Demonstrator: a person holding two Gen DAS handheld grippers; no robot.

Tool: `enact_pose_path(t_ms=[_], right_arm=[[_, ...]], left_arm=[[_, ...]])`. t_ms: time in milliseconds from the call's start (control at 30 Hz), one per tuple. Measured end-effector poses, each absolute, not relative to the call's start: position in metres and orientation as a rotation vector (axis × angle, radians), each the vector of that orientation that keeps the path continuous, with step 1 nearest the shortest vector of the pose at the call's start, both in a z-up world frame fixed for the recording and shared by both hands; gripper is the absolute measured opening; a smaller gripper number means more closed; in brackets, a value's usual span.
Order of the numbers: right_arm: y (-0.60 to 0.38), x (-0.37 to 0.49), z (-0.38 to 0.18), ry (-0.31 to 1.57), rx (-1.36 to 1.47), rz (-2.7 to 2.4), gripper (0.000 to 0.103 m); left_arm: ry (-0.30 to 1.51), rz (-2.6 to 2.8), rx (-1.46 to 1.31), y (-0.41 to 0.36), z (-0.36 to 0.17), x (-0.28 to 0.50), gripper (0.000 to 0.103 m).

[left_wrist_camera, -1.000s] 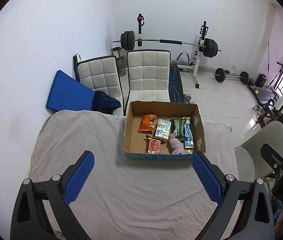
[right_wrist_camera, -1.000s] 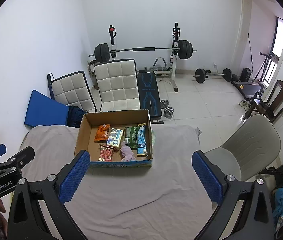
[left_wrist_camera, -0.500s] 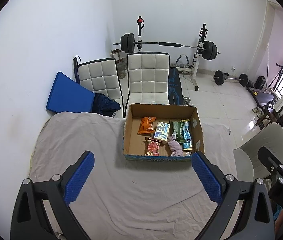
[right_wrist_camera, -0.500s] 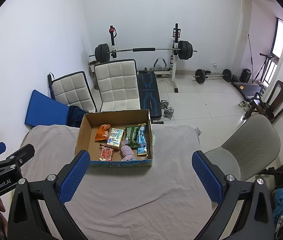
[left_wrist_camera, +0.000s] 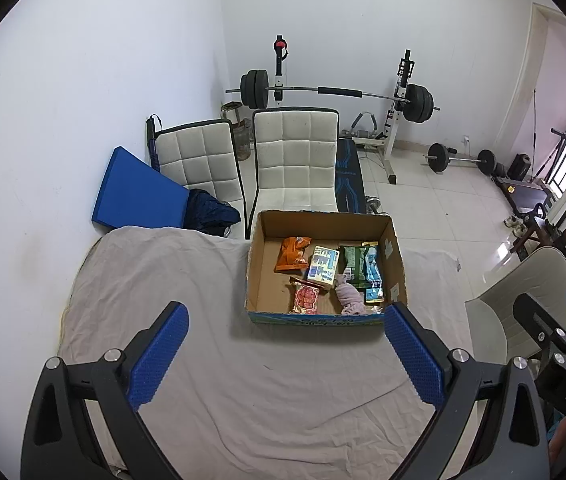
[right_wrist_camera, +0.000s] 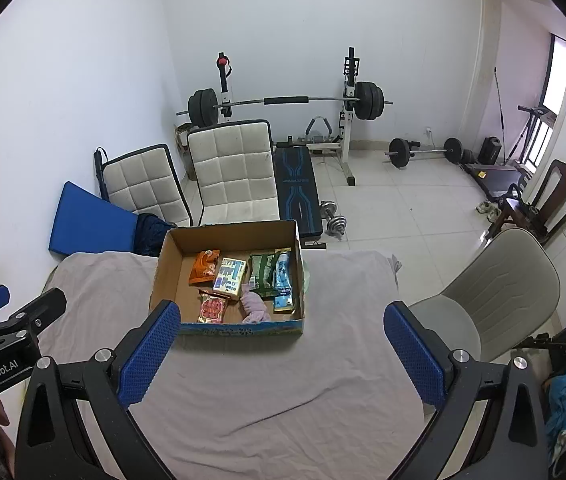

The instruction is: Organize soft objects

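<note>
An open cardboard box (left_wrist_camera: 257, 264) (right_wrist_camera: 165, 276) sits on a table draped in a grey cloth (left_wrist_camera: 155, 280) (right_wrist_camera: 343, 292). Inside lie an orange snack bag (left_wrist_camera: 291, 255) (right_wrist_camera: 203, 267), a blue-white packet (left_wrist_camera: 323, 264) (right_wrist_camera: 230, 277), a green packet (left_wrist_camera: 355, 266) (right_wrist_camera: 264, 274), a light-blue packet (left_wrist_camera: 373, 276) (right_wrist_camera: 283, 280), a red packet (left_wrist_camera: 307, 298) (right_wrist_camera: 213, 307) and a pink cloth (left_wrist_camera: 351, 300) (right_wrist_camera: 255, 306). My left gripper (left_wrist_camera: 285, 354) is open and empty, well short of the box. My right gripper (right_wrist_camera: 279, 354) is open and empty too, also short of the box.
Two white padded chairs (left_wrist_camera: 295, 160) and a blue mat (left_wrist_camera: 135, 200) stand behind the table. A beige chair (right_wrist_camera: 499, 292) stands at the right. A barbell rack (right_wrist_camera: 283, 102), weight bench (right_wrist_camera: 297, 192) and dumbbells (right_wrist_camera: 333, 222) are on the tiled floor beyond.
Both views have drifted slightly back from the box. The jaws stay open and nothing in the box has moved.
</note>
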State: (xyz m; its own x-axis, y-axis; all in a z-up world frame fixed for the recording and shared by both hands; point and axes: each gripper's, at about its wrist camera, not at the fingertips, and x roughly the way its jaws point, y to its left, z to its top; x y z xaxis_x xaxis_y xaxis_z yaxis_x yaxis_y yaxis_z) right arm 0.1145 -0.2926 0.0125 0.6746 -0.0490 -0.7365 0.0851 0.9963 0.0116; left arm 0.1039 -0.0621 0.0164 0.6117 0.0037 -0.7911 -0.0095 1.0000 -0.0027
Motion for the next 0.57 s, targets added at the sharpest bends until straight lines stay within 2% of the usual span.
enact_pose_path(t_ms=[567], right_arm=[[-0.2926,0.1139,0.0143,0.824,0.047,-0.079,0.103]], left_arm=[[0.912,0.004,-0.009,-0.0661,0.0220,0.1050,0.100]])
